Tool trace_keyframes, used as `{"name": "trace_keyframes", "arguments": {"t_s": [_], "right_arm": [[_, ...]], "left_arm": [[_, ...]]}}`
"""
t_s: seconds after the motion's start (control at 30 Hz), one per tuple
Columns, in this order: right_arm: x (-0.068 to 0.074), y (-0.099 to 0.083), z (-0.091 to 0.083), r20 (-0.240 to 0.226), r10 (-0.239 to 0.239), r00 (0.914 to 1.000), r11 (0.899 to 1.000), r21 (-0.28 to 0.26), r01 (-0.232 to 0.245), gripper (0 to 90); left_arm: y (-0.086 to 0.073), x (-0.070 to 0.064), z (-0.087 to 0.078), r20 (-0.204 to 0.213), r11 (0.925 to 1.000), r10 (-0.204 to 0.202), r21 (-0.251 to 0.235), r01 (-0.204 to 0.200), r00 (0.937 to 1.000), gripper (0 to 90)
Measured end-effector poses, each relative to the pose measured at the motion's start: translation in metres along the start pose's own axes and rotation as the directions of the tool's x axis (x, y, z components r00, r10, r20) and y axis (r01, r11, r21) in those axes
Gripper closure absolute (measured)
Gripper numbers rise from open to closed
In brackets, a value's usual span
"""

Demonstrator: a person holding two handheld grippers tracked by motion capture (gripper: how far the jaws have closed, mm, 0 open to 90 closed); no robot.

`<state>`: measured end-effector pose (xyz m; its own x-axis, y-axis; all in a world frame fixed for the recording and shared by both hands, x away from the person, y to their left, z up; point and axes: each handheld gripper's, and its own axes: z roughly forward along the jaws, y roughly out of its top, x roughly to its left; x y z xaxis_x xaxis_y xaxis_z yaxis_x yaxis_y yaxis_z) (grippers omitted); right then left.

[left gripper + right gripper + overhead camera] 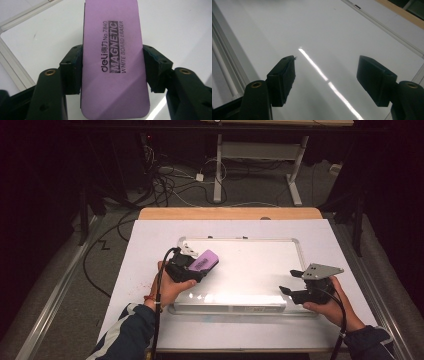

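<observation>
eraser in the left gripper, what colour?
Purple rectangular whiteboard eraser with black print; clearest in the left gripper view.

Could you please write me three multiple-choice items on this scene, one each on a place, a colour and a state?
1. Where does the whiteboard lie?
A. flat on the table
B. upright on a stand
C. on the floor

2. What colour is the eraser?
A. green
B. purple
C. yellow

3. How is the right gripper?
A. shut on the eraser
B. shut on a pen
C. open, holding nothing

Answers:
1 A: the high view shows the board flat on the white table.
2 B: the eraser is purple in the left gripper view, clamped by the left gripper from both sides.
3 C: in the right gripper view its jaws stand wide apart over the bare board.
</observation>
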<state>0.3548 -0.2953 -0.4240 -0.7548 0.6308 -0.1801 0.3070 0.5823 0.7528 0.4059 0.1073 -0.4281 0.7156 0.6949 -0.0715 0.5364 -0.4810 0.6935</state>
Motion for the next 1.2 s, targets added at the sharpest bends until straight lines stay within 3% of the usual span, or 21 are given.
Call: {"name": "trace_keyframes", "arguments": {"t_s": [0.17,0.27,0.33,0.47,0.63,0.73,0.8,0.87,0.93,1.0,1.1,1.2], "right_arm": [[-0.004,0.002,-0.003,-0.011,0.042,0.9990,0.999,-0.018,-0.043,33.0],[-0.007,0.006,-0.006,-0.030,0.071,0.9970,0.996,-0.051,-0.073,33.1],[-0.010,0.010,-0.008,-0.042,0.101,0.9940,0.992,-0.074,-0.104,33.1],[-0.014,0.022,-0.011,-0.068,0.149,0.9865,0.983,-0.101,-0.155,33.7],[-0.015,0.038,-0.008,-0.102,0.175,0.9794,0.975,-0.121,-0.186,33.8],[-0.012,0.048,-0.004,-0.149,0.185,0.9713,0.970,-0.129,-0.205,33.8],[-0.008,0.054,0.000,-0.173,0.176,0.9692,0.972,-0.125,-0.198,33.7],[-0.005,0.058,0.004,-0.189,0.177,0.9659,0.973,-0.113,-0.200,34.4],[-0.005,0.059,0.009,-0.211,0.209,0.9549,0.967,-0.101,-0.234,35.2],[-0.005,0.059,0.015,-0.252,0.252,0.9343,0.955,-0.090,-0.282,36.4],[-0.003,0.060,0.021,-0.294,0.276,0.9150,0.946,-0.085,-0.313,38.4],[0.000,0.060,0.025,-0.332,0.303,0.8931,0.935,-0.076,-0.346,37.6]], "left_arm": [[0.013,-0.013,-0.002,0.011,0.9953,0.086,-0.045,-0.085,0.9963,38.5],[0.024,-0.022,-0.001,0.028,0.9886,0.138,-0.066,-0.136,0.9901,38.6],[0.031,-0.030,0.000,0.029,0.9802,0.187,-0.071,-0.185,0.9818,38.5],[0.045,-0.046,0.004,0.036,0.9575,0.284,-0.061,-0.282,0.9580,38.5],[0.056,-0.061,0.009,0.048,0.9336,0.355,-0.066,-0.352,0.9334,38.5],[0.061,-0.068,0.012,0.053,0.9210,0.387,-0.068,-0.384,0.9205,38.5],[0.063,-0.072,0.015,0.057,0.9161,0.399,-0.070,-0.395,0.9153,38.5],[0.065,-0.075,0.015,0.056,0.9145,0.402,-0.078,-0.397,0.9141,38.5],[0.066,-0.077,0.015,0.074,0.9192,0.389,-0.100,-0.381,0.9184,38.5],[0.067,-0.081,0.015,0.072,0.9197,0.387,-0.102,-0.379,0.9192,38.5],[0.068,-0.086,0.017,0.068,0.9172,0.393,-0.100,-0.386,0.9170,38.5],[0.069,-0.089,0.019,0.058,0.9210,0.382,-0.107,-0.375,0.9224,38.5]]}}
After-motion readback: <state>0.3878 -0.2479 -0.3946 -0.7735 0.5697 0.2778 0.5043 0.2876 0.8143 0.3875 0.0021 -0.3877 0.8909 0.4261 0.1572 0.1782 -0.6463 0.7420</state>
